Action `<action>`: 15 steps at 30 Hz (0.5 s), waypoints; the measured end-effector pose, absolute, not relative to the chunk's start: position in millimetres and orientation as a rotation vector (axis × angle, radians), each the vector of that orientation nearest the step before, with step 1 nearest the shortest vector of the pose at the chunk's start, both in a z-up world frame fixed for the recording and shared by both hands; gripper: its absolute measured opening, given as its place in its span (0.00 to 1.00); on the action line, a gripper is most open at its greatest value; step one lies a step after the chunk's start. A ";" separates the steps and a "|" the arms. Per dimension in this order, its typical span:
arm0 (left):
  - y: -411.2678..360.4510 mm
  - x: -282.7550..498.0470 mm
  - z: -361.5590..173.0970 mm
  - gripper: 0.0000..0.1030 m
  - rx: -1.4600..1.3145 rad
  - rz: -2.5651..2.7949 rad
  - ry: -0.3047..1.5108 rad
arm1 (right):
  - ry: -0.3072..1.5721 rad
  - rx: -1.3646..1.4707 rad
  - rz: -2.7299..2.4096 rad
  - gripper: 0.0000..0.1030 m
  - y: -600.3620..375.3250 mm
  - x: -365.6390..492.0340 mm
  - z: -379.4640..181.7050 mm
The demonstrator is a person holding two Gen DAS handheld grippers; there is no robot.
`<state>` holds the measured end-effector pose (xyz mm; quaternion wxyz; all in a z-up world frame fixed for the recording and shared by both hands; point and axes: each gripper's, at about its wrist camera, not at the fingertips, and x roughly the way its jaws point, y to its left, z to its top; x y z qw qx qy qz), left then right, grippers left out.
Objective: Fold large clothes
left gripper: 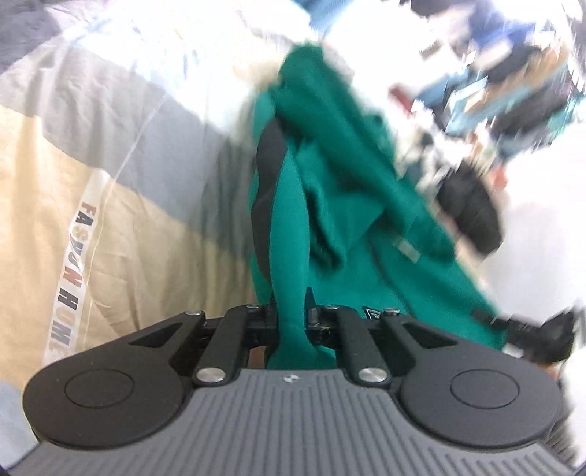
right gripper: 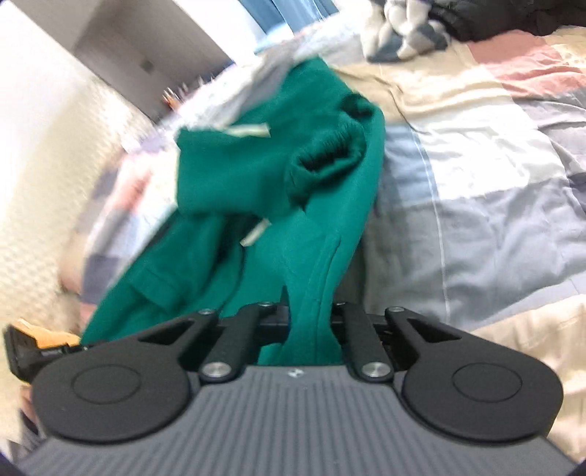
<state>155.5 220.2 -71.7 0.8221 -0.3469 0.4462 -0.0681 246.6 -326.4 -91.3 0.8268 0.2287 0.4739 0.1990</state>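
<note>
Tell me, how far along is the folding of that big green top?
Barely begun. Done: the left gripper and the right gripper are each shut on a bunch of the green knit sweatshirt. In hand: the garment hangs crumpled from both grips above the patchwork quilt, its ribbed cuff dangling. Left: spread it flat and make every fold; no neat fold shows yet.

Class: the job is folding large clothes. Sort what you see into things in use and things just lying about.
In use: green sweatshirt, left gripper, right gripper, both shut on it.
Lying about: quilt, grey-white bundle.
</note>
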 end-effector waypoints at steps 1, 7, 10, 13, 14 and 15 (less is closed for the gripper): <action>223.2 148.2 -65.0 0.09 -0.758 -0.134 0.920 | 0.990 0.486 0.436 0.09 -327.6 242.3 -85.3; 226.7 102.6 -37.4 0.09 -0.878 -0.128 0.805 | 0.880 0.538 0.518 0.09 -337.2 214.8 -48.5; 230.2 72.8 -21.2 0.09 -0.943 -0.154 0.747 | 0.828 0.589 0.548 0.09 -351.6 195.8 -27.5; 220.6 37.7 1.3 0.09 -0.955 -0.192 0.690 | 0.779 0.607 0.580 0.09 -360.4 168.3 -7.2; 216.2 25.7 8.7 0.09 -0.957 -0.201 0.673 | 0.761 0.608 0.590 0.09 -363.1 158.2 0.2; 213.5 13.9 15.4 0.09 -0.962 -0.211 0.658 | 0.745 0.612 0.595 0.09 -362.5 148.6 6.2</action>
